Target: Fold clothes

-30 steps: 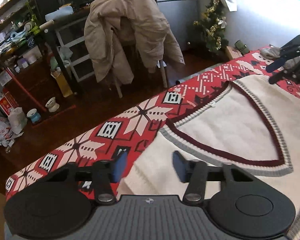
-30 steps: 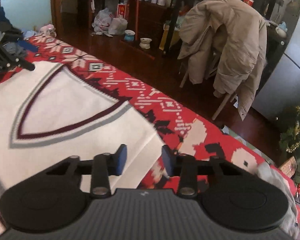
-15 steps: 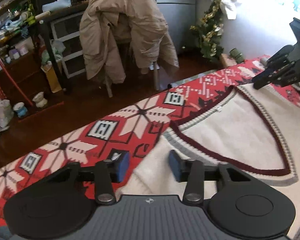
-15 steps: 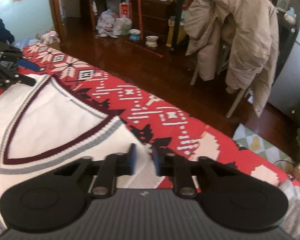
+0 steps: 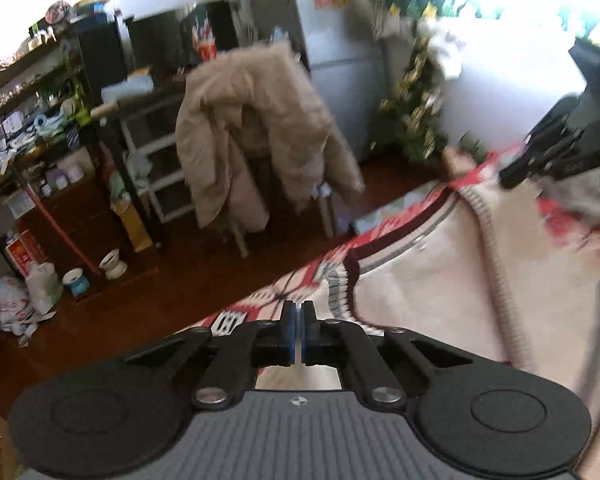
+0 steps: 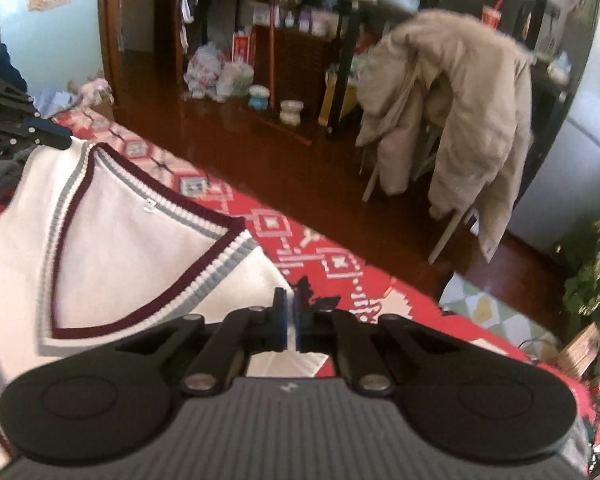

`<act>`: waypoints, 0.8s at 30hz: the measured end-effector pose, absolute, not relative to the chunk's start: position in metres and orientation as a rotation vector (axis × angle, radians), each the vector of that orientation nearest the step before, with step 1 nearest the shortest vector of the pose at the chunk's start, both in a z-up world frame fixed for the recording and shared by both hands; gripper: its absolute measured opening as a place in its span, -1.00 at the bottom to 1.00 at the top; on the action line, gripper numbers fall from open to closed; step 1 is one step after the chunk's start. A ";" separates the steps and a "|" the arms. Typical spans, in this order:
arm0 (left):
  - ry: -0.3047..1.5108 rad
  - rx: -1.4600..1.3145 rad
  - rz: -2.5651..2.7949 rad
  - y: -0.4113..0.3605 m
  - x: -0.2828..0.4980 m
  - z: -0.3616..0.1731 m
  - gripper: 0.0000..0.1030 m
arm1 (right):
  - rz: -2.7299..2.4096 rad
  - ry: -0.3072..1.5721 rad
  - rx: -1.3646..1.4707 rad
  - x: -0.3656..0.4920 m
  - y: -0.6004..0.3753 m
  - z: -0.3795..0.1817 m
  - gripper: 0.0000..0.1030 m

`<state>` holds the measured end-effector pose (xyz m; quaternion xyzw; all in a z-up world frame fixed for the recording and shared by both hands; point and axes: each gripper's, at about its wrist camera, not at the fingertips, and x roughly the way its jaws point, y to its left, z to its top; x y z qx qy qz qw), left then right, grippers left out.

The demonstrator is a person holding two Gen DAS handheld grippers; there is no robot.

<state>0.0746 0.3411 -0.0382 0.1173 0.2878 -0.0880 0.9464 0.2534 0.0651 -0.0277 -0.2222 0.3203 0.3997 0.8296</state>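
1. Sweater [image 6: 112,248], white knit with a V-neck trimmed in maroon and grey, lies across the red patterned blanket [image 6: 340,268]; in my left wrist view the same sweater [image 5: 440,288] looks lifted and bunched at the near shoulder, though that picture is blurred.
2. Beyond the blanket's far edge I see dark wooden floor [image 6: 260,148], well apart from the sweater.
3. On that floor a beige coat [image 6: 460,112] hangs over a chair; my left view shows the coat [image 5: 256,128] too, with a grey fridge [image 5: 340,40] behind it.
4. Cluttered dark shelves [image 5: 60,120] stand to the left of the coat in my left view.
5. A small decorated tree [image 5: 416,120] stands past the far corner of the blanket.
6. My right gripper [image 6: 290,308] has its blue pads pressed together at the sweater's shoulder edge, near the point where the collar trim ends; white knit runs right up under the fingers, so I read it as pinching that edge.
7. My left gripper [image 5: 299,320] is likewise pinched tight, with white cloth showing just beneath its fingers at the other shoulder; I cannot see the cloth between the pads themselves.
8. A small white label [image 6: 150,205] sits inside the back of the collar.
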 end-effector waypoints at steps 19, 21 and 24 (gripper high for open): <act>0.553 0.287 -0.322 0.258 -0.178 -0.001 -0.90 | 0.981 0.484 -0.625 -0.059 -0.048 0.074 -0.95; 0.599 0.266 -0.328 0.257 -0.191 -0.015 -0.80 | 1.000 0.523 -0.651 -0.080 -0.053 0.059 -0.94; 0.649 0.257 -0.324 0.258 -0.206 -0.032 -0.79 | 1.018 0.587 -0.692 -0.099 -0.056 0.034 -0.90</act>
